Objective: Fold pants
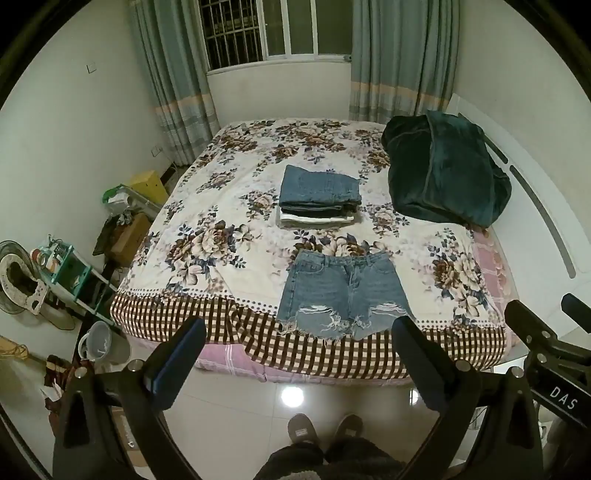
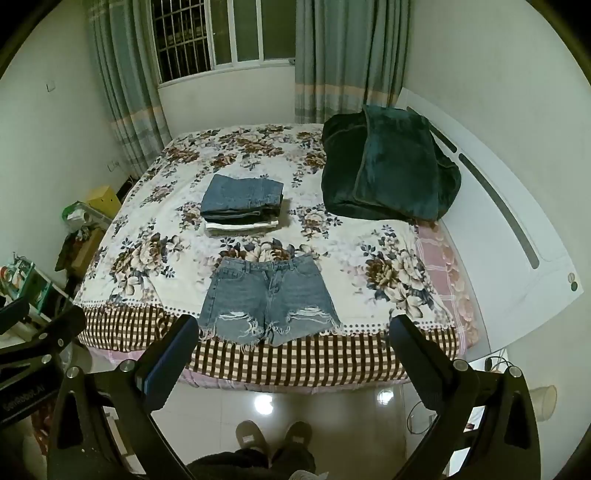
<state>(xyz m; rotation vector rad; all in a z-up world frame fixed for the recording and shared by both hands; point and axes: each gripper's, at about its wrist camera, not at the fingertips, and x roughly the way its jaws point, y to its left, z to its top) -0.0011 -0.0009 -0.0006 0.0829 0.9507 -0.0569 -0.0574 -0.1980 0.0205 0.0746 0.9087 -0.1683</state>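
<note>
Waiting on the fold: denim shorts (image 1: 341, 293) lie flat and unfolded ahead of both gaping, empty tools, left tool (image 1: 299, 360) and right tool (image 2: 295, 354), folded stack (image 1: 319, 195) beyond them already done.

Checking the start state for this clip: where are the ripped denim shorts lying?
The ripped denim shorts lie spread flat at the near edge of the floral bedspread, just in front of the stack of folded clothes, centred in both wrist views.

Both wrist views look down from beyond the bed (image 1: 369, 354) foot toward the window (image 2: 221, 33)
</note>
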